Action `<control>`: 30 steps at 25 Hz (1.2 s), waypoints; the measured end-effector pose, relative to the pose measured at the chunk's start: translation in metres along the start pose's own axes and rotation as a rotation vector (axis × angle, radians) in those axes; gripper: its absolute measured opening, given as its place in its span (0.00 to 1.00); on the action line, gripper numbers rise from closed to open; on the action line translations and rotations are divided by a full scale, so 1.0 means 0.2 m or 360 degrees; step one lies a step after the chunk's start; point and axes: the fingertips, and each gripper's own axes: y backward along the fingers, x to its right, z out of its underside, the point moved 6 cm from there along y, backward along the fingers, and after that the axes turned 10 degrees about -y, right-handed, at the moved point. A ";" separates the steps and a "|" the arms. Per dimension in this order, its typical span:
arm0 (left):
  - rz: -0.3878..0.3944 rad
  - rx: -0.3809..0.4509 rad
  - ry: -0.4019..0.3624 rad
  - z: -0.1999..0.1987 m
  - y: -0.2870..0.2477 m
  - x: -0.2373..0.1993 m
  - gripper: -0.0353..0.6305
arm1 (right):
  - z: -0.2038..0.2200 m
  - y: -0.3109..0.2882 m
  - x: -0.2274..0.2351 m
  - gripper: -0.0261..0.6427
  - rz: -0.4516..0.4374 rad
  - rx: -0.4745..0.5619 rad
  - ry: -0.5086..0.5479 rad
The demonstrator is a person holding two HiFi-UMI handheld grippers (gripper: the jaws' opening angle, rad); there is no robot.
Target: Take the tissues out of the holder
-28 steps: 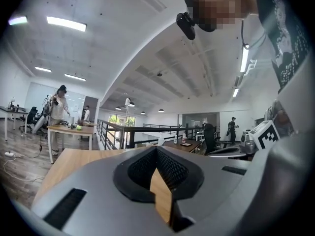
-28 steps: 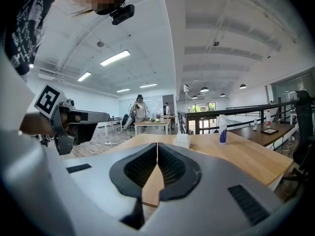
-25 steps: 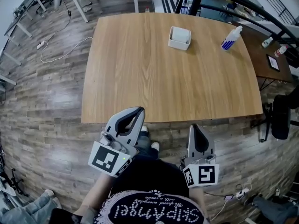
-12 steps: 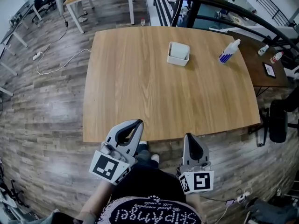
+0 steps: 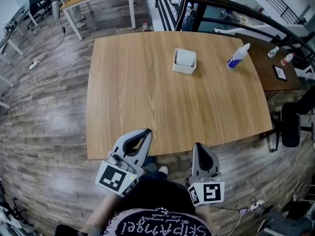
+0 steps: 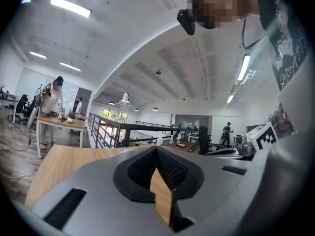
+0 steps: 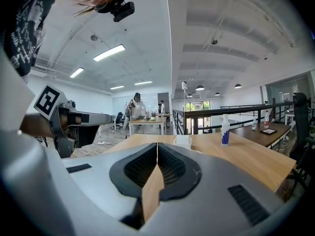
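left hand-held gripper (image 5: 146, 132), right hand-held gripper (image 5: 199, 146): jaws together, empty, at near desk (image 5: 142, 97) edge. white tissue holder (image 5: 182, 70) with tissues (image 5: 185, 58): far side.

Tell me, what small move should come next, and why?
Probably reach the right gripper forward across the table toward the white holder, opening its jaws on the way: it and the left gripper are shut and empty at the near edge, and the tissues sit far off in the holder.

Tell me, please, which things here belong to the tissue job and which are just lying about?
For the job: white holder, tissues in it, left tool, right tool, both shut.
Lying about: spray bottle, office chair.
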 end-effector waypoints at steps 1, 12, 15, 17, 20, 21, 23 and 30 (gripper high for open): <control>0.0004 0.0001 0.0002 0.00 -0.01 -0.01 0.06 | 0.00 -0.01 0.00 0.06 0.0004 -0.0001 -0.0001; 0.0058 0.0017 0.0015 0.01 -0.06 -0.08 0.06 | -0.02 -0.08 -0.04 0.06 0.0038 0.0012 0.0002; 0.0057 0.0018 0.0013 0.01 -0.05 -0.10 0.06 | -0.02 -0.10 -0.07 0.06 0.0027 0.0014 0.0001; 0.0053 0.0013 0.0008 0.01 -0.05 -0.12 0.06 | -0.02 -0.12 -0.08 0.06 0.0013 0.0018 0.0000; 0.0043 0.0012 0.0004 0.01 -0.06 -0.14 0.06 | -0.01 -0.15 -0.10 0.06 -0.0004 0.0013 -0.0002; 0.0043 0.0007 0.0010 0.02 -0.06 -0.14 0.06 | 0.00 -0.14 -0.10 0.06 -0.0003 0.0004 -0.0005; 0.0049 -0.0009 0.0028 0.04 -0.07 -0.12 0.06 | 0.01 -0.13 -0.09 0.06 0.0000 -0.0011 -0.0010; 0.0042 -0.0038 0.0035 0.05 -0.14 -0.11 0.06 | -0.02 -0.21 -0.04 0.06 -0.0034 -0.0016 -0.0029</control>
